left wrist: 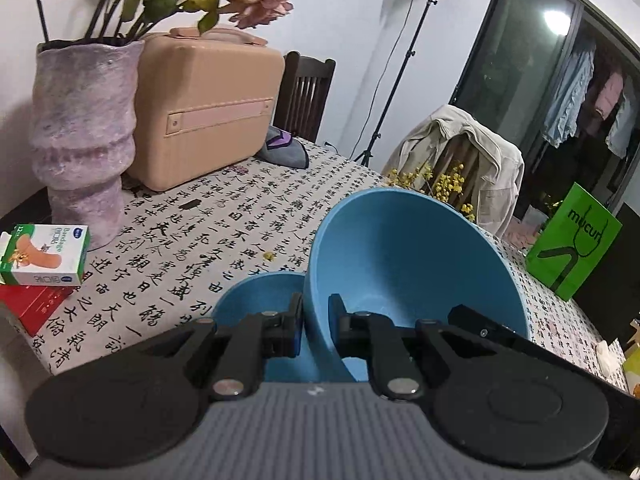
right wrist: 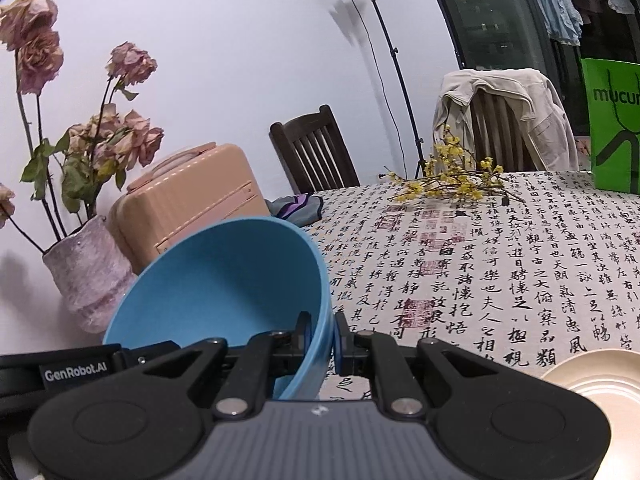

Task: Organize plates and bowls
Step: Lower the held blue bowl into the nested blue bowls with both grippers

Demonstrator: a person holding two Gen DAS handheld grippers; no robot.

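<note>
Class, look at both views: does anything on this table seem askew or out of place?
Loose yellow flower sprigs lie flat on the calligraphy-print tablecloth, not in the mottled purple vase, which holds wilted pink roses.

I look through two fisheye cameras, each just behind its gripper's fingers and tilted down across the table [left wrist: 208, 216]. My left wrist view sits very close to a large blue bowl [left wrist: 408, 264] and faces the pink case [left wrist: 208, 108] and vase [left wrist: 80, 136]. My right wrist view faces more toward the open tablecloth, with the same bowl [right wrist: 224, 280] near. Both share the case, vase, lamp stand [left wrist: 404, 68], draped chair [left wrist: 464, 152] and green bag [left wrist: 576, 236].
</note>
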